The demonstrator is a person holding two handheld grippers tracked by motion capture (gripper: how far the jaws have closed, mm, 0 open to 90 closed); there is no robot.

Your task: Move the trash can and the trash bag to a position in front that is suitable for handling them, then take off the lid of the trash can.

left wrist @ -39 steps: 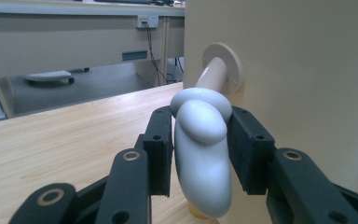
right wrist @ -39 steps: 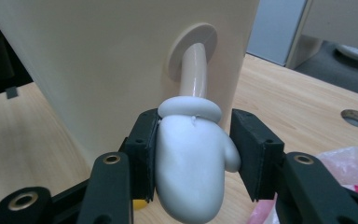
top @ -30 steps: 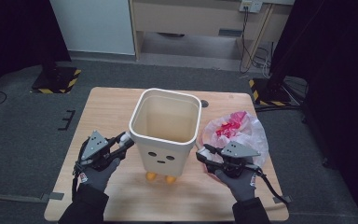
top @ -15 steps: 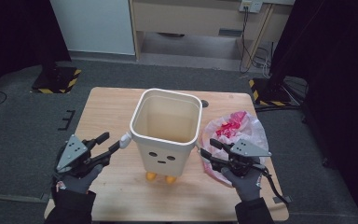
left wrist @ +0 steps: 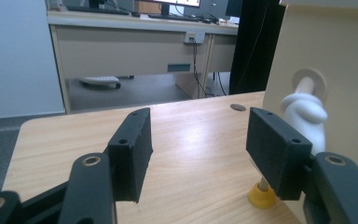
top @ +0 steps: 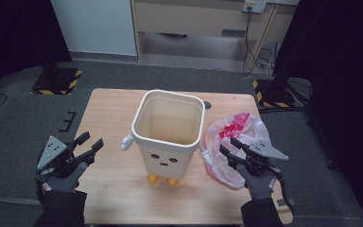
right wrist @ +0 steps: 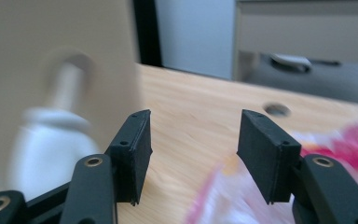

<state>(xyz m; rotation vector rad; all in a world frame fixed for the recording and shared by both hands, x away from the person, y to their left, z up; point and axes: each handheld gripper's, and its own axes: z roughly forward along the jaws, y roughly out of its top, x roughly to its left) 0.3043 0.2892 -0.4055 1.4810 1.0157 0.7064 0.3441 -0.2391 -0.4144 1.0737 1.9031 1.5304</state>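
Two grippers on my table, one cream bin (top: 169,135) between them. Item one — the bin: square, open-topped, a small face on its front wall, orange feet, a white arm on each side; it stands upright at the table's (top: 113,113) centre. Item two — my left gripper (top: 86,145), at 8 o'clock from the bin, near the table's left edge and apart from the bin's left arm (top: 127,141); its jaws have just been opening and stand apart with nothing between them. In the left gripper view the arm (left wrist: 305,109) shows past the right-hand jaw. Item three — my right gripper (top: 229,147), at 4 o'clock from the bin, jaws likewise just opened, empty, just beside the bin's right arm (top: 206,156). Item four — a clear plastic bag (top: 231,137) with pink contents, lying at 3 o'clock, under the right gripper.
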